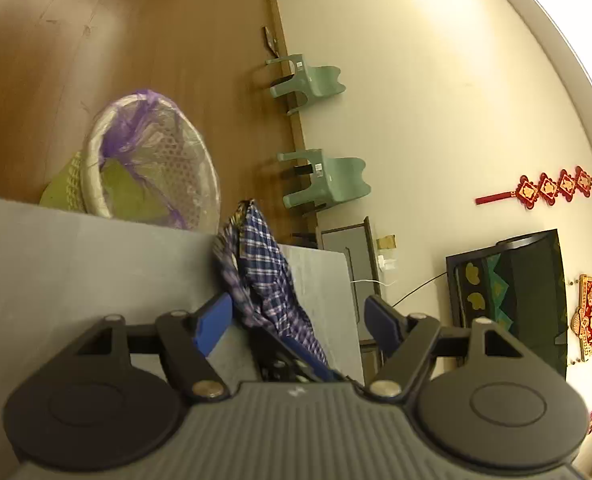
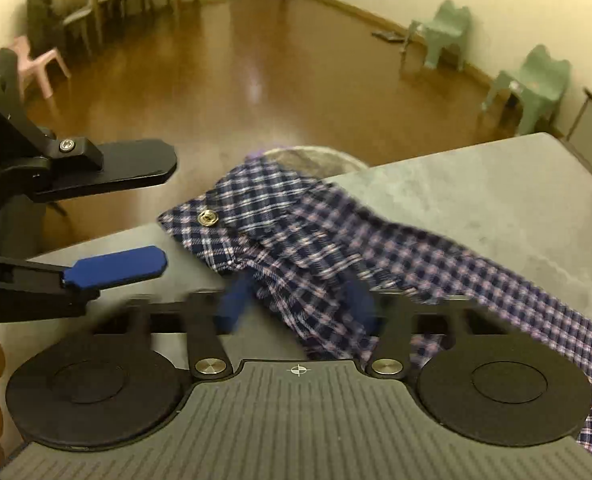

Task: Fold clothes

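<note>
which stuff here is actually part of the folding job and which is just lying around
Part of the job:
plaid garment
grey table it lies on
left hand-held gripper, open
right hand-held gripper, fabric between its fingers

Just lying about:
lined waste basket
green chairs
red wall ornaments

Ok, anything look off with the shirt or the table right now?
Yes: the plaid shirt lies bunched, and its snap-button end sticks out past the grey table's edge, above the lined wastebasket. Both claws look open: the right claw straddles the cloth, blurred; the left claw also has fabric between its fingers.
</note>
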### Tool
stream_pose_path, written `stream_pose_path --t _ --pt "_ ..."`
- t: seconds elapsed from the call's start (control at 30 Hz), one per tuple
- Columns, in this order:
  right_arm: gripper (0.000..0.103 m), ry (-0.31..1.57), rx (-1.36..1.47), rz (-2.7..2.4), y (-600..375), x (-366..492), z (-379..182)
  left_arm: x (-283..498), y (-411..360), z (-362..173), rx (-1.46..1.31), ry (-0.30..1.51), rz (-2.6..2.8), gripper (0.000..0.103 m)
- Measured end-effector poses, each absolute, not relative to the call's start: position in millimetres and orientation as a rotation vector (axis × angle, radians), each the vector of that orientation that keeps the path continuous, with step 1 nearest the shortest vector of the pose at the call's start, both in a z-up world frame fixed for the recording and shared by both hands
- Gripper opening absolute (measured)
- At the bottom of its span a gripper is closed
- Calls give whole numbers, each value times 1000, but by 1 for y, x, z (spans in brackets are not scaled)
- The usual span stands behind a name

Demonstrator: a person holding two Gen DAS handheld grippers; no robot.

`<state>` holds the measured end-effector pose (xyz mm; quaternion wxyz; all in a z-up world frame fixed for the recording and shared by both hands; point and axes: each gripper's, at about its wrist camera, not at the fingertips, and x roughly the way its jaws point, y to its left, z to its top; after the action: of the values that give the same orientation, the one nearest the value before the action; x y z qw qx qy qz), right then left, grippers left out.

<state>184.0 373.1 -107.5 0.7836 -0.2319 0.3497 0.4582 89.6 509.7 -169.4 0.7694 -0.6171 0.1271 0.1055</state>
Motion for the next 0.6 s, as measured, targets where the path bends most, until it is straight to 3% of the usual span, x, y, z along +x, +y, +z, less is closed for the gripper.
stream_pose_path --t 0.23,0.3,0.37,0.47,0.53,0.6 --pt "0 730 -336 1038 333 170 -94 108 492 -160 -1249 327 227 79" --pt "0 744 -275 1056 319 166 -85 112 486 -159 -1228 343 230 65" --pt "0 770 -227 1059 308 168 -83 116 481 -157 -1198 365 227 11" --pt "2 826 -99 1041 277 174 -76 117 465 -141 -1068 379 256 9" --pt "22 871 15 1018 249 178 -70 112 450 -121 -931 355 261 9" --pt "61 884 121 985 217 183 -60 112 420 -100 -719 356 255 9"
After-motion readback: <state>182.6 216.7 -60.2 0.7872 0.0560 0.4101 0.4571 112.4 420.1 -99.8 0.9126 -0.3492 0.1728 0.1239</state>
